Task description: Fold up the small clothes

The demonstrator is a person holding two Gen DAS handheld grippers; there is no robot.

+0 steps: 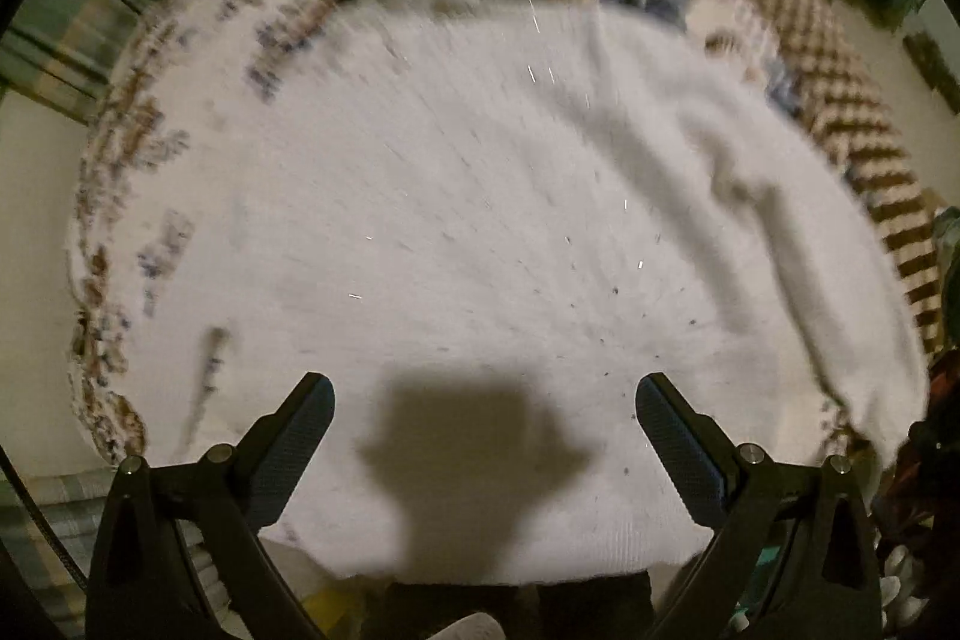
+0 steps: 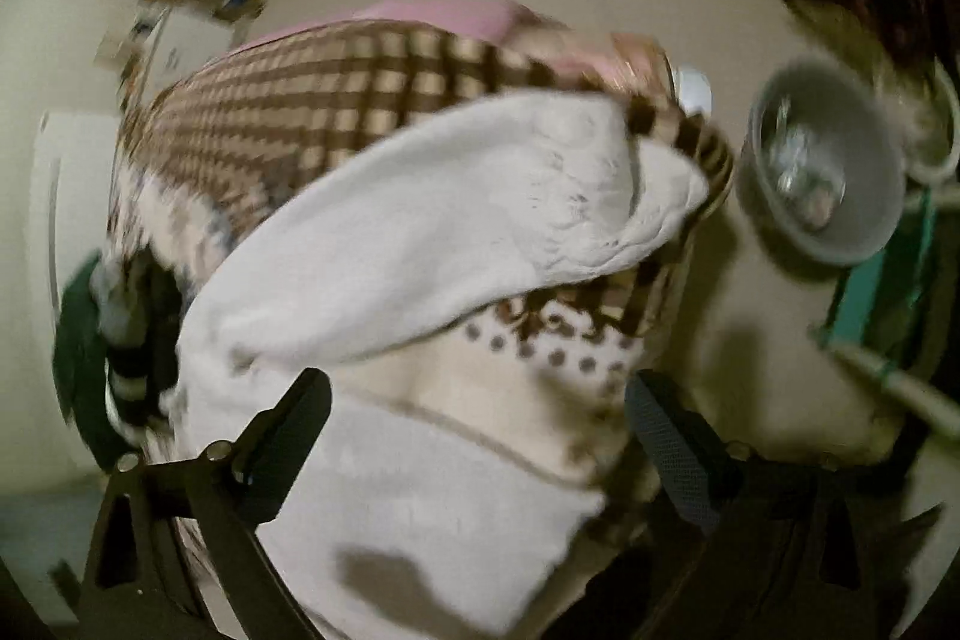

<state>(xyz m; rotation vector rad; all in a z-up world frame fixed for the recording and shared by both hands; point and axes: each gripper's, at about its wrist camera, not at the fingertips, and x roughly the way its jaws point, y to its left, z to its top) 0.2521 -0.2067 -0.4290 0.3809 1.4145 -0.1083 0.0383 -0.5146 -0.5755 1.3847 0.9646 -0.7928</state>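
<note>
Left gripper (image 1: 485,400): jaws spread, empty, above near edge of white garment (image 1: 456,220), spread flat on patterned bed cover (image 1: 840,100). Right gripper (image 2: 477,397): spread, empty, over garment's folded-over sleeve. Step: mid-fold, judged. Next: pinch edge, fold across.

The right tool (image 2: 480,436) hangs with fingers spread over a white garment (image 2: 420,232) lying on checked brown cloth (image 2: 288,100); a grey bowl (image 2: 828,160) sits nearby.
</note>
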